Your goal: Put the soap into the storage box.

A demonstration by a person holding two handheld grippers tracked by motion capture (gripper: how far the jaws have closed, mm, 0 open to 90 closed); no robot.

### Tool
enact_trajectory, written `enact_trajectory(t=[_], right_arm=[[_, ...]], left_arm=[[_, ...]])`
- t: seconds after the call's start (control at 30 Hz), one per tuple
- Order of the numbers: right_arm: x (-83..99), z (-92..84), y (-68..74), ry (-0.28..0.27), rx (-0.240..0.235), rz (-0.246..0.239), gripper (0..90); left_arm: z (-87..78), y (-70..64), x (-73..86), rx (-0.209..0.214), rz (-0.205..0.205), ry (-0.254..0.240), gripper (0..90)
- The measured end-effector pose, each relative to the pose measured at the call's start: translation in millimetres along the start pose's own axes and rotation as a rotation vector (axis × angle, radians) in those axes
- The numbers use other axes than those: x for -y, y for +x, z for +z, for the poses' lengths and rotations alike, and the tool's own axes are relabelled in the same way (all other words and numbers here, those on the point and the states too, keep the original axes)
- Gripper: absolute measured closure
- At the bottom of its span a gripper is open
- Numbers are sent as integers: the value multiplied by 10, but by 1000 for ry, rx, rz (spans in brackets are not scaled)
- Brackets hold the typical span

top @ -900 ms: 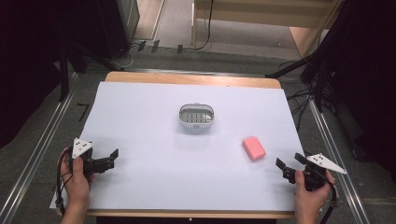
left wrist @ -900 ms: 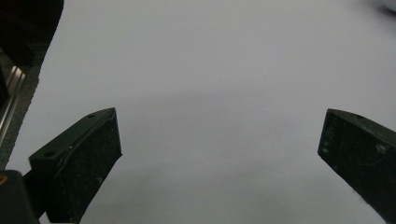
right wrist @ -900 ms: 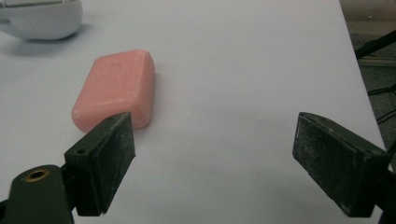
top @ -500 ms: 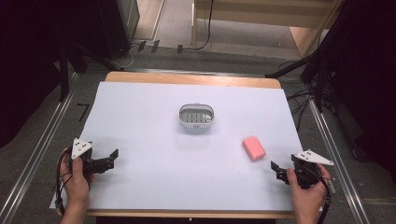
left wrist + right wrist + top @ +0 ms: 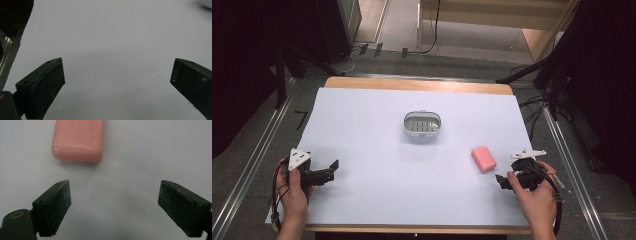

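Note:
A pink soap bar (image 5: pixel 483 159) lies flat on the white sheet (image 5: pixel 362 125), right of centre. A small grey soap dish (image 5: pixel 422 125) with a slotted bottom stands at the middle of the table, nothing in it. My right gripper (image 5: pixel 501 181) is open, low over the sheet just to the near right of the soap. In the right gripper view the soap (image 5: pixel 78 140) lies a short way ahead of my open right gripper (image 5: pixel 115 188), offset to the left. My left gripper (image 5: pixel 331 171) is open at the near left; in its own view my left gripper (image 5: pixel 116 66) has bare sheet between the jaws.
The sheet covers most of a wooden table (image 5: pixel 412 84). Metal rails (image 5: pixel 259 145) run along the floor on both sides, and cables (image 5: pixel 537 105) lie past the right edge. Dark stands and a wooden frame stand beyond the far edge.
My right gripper has moved left, closer to the pink soap, and turned toward it. The left gripper, the soap and the dish have stayed put.

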State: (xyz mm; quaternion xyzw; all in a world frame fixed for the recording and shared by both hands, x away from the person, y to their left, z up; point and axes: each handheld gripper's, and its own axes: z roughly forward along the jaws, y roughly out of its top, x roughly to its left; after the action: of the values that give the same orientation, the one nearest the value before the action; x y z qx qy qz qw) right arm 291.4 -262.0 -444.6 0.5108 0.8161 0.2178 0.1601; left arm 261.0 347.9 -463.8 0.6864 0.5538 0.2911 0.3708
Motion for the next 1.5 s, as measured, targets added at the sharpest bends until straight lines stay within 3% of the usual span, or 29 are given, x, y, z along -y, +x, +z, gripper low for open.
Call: enact_trajectory(t=[0.07, 0.2, 0.23, 0.5, 0.77, 1.03, 1.33, 1.43, 1.5], right_arm=[[-25, 8, 10, 23, -1, 1, 88], [-152, 89, 82, 168, 15, 2, 0], [-174, 102, 94, 177, 14, -5, 0], [-315, 116, 165, 189, -22, -17, 0], [-453, 190, 231, 216, -38, 22, 0], [-586, 217, 247, 204, -58, 40, 0], [-723, 287, 286, 213, -31, 74, 0], [-761, 318, 293, 219, -36, 81, 26], [-791, 332, 300, 218, -53, 90, 147]], left_arm=[[0, 1, 0, 0, -1, 0, 0], [1, 3, 0, 2, -2, -1, 0], [1, 3, 0, 2, -2, -1, 0], [0, 4, 0, 2, -3, 0, 0], [1, 8, 1, 7, -10, -6, 0], [0, 11, 1, 6, -8, -2, 0], [-1, 13, 0, 6, -8, -2, 0], [-2, 14, 0, 6, -8, -2, 0], [-1, 14, 0, 7, -8, -2, 0]])
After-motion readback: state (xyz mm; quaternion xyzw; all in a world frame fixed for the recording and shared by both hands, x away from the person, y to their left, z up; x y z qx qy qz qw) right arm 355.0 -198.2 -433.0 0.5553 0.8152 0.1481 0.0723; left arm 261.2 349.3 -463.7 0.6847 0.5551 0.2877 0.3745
